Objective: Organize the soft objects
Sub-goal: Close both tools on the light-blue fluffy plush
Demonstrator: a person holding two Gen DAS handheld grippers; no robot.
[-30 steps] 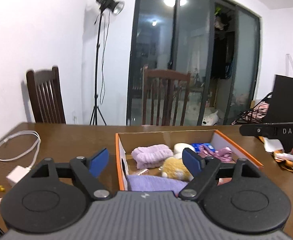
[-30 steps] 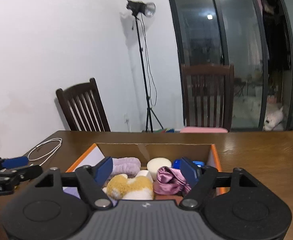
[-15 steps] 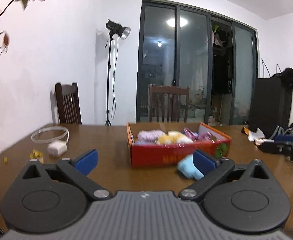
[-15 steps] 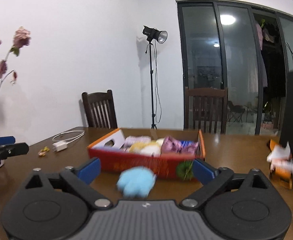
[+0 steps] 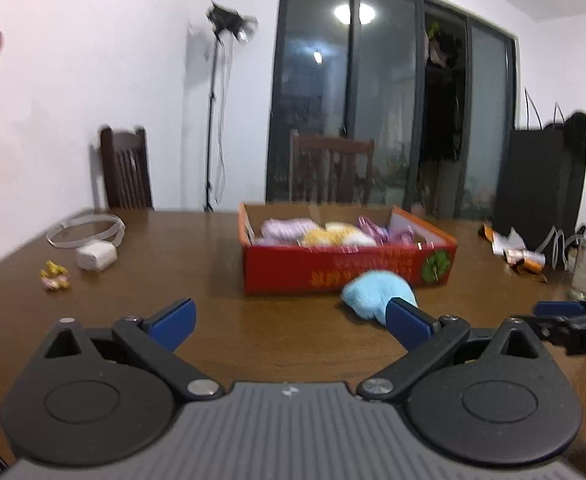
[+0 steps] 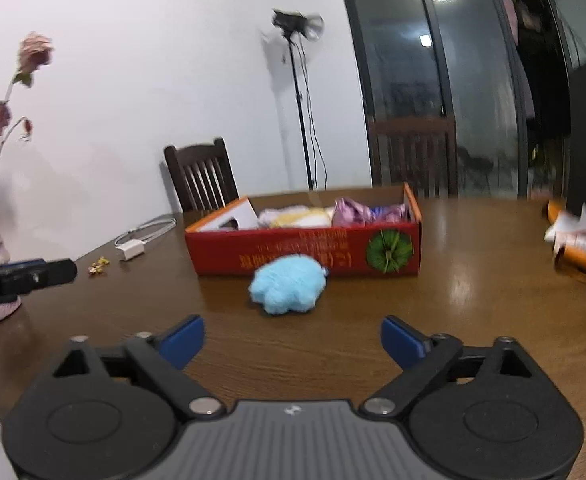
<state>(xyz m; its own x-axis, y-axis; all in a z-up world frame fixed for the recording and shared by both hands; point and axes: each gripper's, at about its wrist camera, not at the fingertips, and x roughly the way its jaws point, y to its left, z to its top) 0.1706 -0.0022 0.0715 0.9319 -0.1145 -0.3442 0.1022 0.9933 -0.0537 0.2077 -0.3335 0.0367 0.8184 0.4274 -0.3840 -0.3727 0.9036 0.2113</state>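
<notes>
Both grippers have pulled back from over the red box (image 6: 305,254) to hang low above the table (image 6: 473,308). Left gripper (image 5: 289,320) gapes wide, holding nothing. Right gripper (image 6: 291,340) is closing, jaws empty. Ahead, a fluffy blue soft toy (image 6: 287,284) lies against the box's front wall, whose yellow print is unreadable.

Right ahead of the right gripper (image 6: 291,340) the table (image 6: 473,292) is bare up to the blue fluffy toy (image 6: 287,284). Behind the toy, the red box (image 6: 305,254) blocks the way. Bare table lies to the right.
</notes>
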